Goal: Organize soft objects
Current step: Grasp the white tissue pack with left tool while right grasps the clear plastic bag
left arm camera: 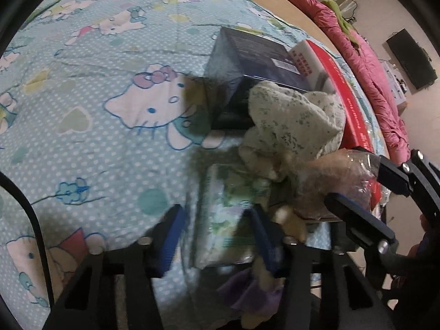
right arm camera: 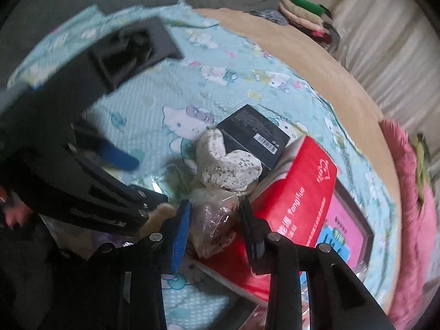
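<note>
Around the speckled cloth [right arm camera: 228, 162], a black box [right arm camera: 254, 134] sits behind and a red box [right arm camera: 297, 206] beside, while the left gripper [left arm camera: 217, 217] clamps a tissue pack [left arm camera: 225, 214] and the downward-tilted right gripper [right arm camera: 216, 220] squeezes a plastic-wrapped bundle [right arm camera: 214, 220] just in front.

Open quilt [left arm camera: 90, 137] leftward; boxes [right arm camera: 297, 192] crowding the right.

Place: a home bedroom.
Bed: a cartoon-cat quilt [left arm camera: 104, 104] lay over a tan mattress [right arm camera: 316, 63].
Bedding: a pink duvet [left arm camera: 368, 63] was bunched along the edge.
Background: folded clothes [right arm camera: 302, 13] were stacked near pale curtains [right arm camera: 385, 44].
</note>
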The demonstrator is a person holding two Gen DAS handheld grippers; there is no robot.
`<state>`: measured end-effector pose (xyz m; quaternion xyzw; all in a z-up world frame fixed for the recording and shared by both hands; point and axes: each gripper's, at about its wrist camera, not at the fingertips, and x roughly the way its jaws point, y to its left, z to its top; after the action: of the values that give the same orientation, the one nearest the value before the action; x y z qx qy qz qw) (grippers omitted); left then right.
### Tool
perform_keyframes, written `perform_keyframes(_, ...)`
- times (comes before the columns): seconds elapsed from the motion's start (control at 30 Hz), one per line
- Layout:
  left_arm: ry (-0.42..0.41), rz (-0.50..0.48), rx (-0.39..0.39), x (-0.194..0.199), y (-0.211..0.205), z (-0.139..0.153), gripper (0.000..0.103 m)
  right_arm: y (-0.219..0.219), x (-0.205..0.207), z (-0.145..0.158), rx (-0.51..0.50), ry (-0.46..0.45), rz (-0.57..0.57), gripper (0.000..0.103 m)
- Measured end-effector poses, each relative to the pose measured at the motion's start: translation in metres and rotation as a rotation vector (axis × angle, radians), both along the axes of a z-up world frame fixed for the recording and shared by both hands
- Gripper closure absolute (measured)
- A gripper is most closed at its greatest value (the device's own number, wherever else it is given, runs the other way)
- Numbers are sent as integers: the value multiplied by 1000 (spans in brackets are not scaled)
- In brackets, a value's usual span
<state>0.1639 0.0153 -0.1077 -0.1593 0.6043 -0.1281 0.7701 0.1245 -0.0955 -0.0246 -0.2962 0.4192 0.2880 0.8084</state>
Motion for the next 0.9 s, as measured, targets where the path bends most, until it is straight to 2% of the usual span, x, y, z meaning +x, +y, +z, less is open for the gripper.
perform_keyframes(0.13, -4, -8, 19, 2, -7, 0, 70, -10, 1, 9, 87, 33, -44, 67)
perform_keyframes(0.3, -11, 27, -23, -3, 3, 2, 81, -20, 0, 16, 154, 69, -75, 67)
perform_keyframes(0.43, -28, 44, -39, -9, 10, 9, 83, -25, -5, 17, 187, 113, -95, 67)
perform_keyframes(0.77, -77, 86, -24, -24, 34, 27, 86, -37, -7, 24, 287, 132, -184, 68)
perform_keyframes(0.9, -83, 96, -18, -29, 43, 31, 86, -45, -2, 28, 377, 227, -219, 68)
